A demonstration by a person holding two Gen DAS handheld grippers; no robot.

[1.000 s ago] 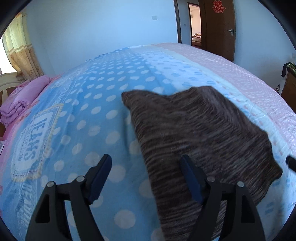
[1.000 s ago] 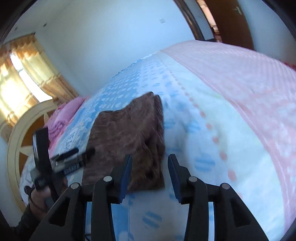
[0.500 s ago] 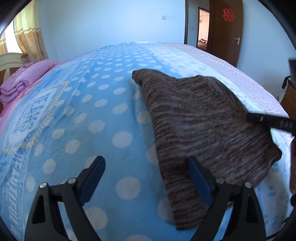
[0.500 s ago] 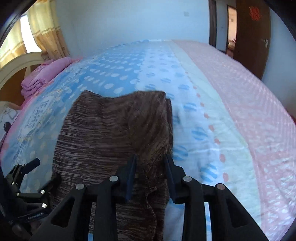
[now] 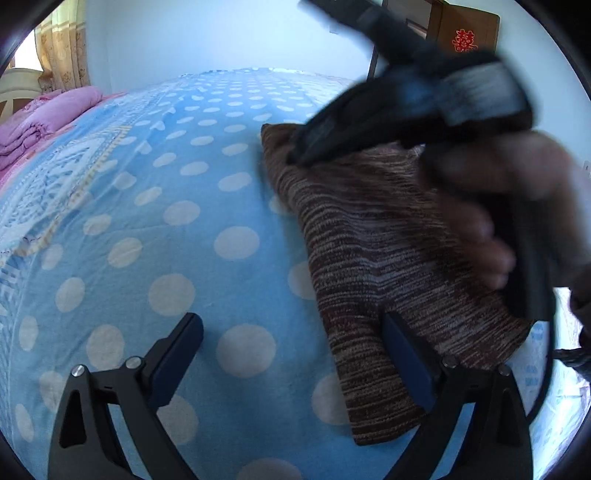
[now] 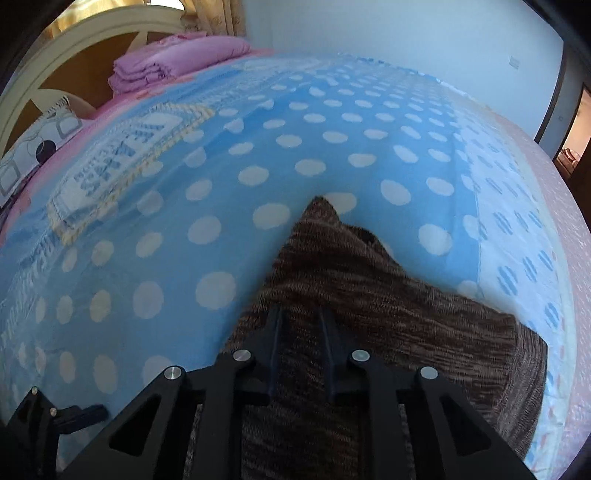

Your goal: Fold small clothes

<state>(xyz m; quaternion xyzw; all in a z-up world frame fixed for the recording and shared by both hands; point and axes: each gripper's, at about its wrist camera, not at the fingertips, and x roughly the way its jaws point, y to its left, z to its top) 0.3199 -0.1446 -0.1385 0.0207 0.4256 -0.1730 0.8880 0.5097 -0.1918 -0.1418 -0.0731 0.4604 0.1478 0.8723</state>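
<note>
A brown striped knit garment [image 5: 369,240] lies flat on the blue polka-dot bed cover [image 5: 147,221]. My left gripper [image 5: 291,325] stands wide open low over the garment's near left edge, its right finger over the knit, its left finger over the cover. In the left wrist view a hand holds my right gripper [image 5: 295,155], blurred, over the garment's far left corner. In the right wrist view the right gripper [image 6: 301,317] hovers over the garment [image 6: 369,295], its jaws closing to a narrow gap. Knit shows through that gap with no fold caught in it.
A folded pink quilt [image 6: 177,59] and a patterned pillow [image 6: 33,147] lie by the cream headboard [image 6: 74,48]. A pink dotted strip of bedding [image 6: 569,229] runs along the right. A brown door [image 5: 465,33] stands behind the bed.
The right gripper has swept left across the garment to its far corner, rolling, and its jaws have narrowed. The left jaws have widened and the left gripper has come lower and closer to the cover.
</note>
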